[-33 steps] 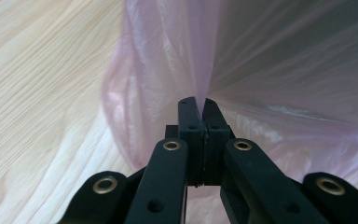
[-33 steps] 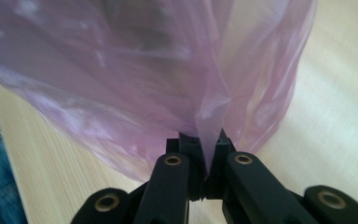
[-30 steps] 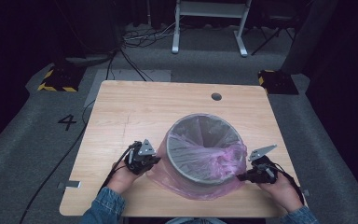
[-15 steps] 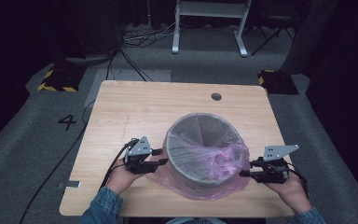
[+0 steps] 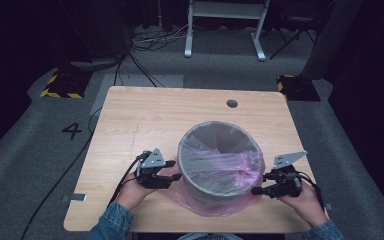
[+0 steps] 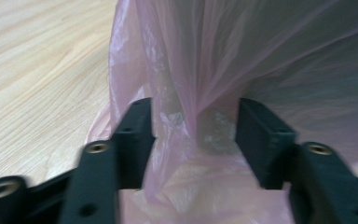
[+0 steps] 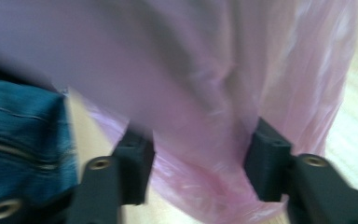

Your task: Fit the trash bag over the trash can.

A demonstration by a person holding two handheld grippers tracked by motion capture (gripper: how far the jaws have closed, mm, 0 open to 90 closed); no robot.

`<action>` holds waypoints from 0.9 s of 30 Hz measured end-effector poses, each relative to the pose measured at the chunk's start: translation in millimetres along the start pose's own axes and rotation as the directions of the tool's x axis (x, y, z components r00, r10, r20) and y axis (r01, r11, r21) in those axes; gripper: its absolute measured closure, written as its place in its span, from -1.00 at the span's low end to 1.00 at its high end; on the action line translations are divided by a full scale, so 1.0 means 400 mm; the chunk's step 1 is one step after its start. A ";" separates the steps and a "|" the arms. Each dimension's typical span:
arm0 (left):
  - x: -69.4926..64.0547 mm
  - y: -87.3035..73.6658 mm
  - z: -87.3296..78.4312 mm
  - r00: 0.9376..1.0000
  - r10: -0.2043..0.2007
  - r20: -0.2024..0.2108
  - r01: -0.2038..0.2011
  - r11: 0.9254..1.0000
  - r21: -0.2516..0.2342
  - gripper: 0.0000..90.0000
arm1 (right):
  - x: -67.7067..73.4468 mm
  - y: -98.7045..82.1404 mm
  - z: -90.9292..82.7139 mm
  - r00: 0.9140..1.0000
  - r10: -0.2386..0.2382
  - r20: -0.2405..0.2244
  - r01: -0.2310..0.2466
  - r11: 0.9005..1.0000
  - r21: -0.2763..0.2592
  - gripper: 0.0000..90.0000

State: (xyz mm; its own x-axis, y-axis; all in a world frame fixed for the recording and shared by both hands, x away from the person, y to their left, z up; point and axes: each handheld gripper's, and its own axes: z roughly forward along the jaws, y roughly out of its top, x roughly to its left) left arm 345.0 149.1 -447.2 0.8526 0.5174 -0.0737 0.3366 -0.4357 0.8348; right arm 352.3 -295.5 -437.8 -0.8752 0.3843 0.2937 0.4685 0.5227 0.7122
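On the near half of the wooden table stands a grey waste bin lined with a pink plastic bag, whose skirt hangs down the outside wall and pools on the tabletop around the base.

Left of the bin, the left gripper points sideways at the wall, fingertips just beside it. In the left gripper view its jaws stand apart with a fold of the pink film running up between them; the pads do not pinch it. They have just been opening.

Right of the bin, the right gripper points back toward the wall from the opposite side, also near it. In the right gripper view its jaws are likewise spread, pink film slack between them and not clamped; a denim sleeve shows at the left edge. These jaws too have just been opening.

So the bin sits squarely between the two grippers, upright, its long axis vertical, about equally close to either hand; any next grasp means closing inward from both sides.

Compared with a second ago, both grippers have let go of the bag film, and the right one sits slightly farther from the rim.
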 end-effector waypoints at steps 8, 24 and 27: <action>0.009 -0.049 -0.075 0.991 -0.016 -0.135 0.013 1.000 -0.021 -0.16 | 0.068 0.004 -0.136 0.988 -0.155 0.011 0.154 0.968 -0.198 -0.64; 0.032 -0.098 -0.101 0.974 -0.062 -0.220 0.063 0.998 -0.002 -0.14 | 0.095 0.093 -0.263 0.972 -0.158 0.174 0.196 0.954 -0.227 -0.68; 0.032 -0.101 -0.100 0.972 -0.058 -0.227 0.062 0.998 0.011 -0.14 | 0.104 0.122 -0.279 0.968 -0.158 0.196 0.204 0.948 -0.243 -0.68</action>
State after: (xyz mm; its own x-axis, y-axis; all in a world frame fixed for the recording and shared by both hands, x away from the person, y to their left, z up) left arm 326.4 202.8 -460.1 0.7185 0.6955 0.0040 0.3930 -0.4107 0.8227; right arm 325.4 -338.9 -319.9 -0.8974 0.4388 0.0464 0.2363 0.3891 0.8904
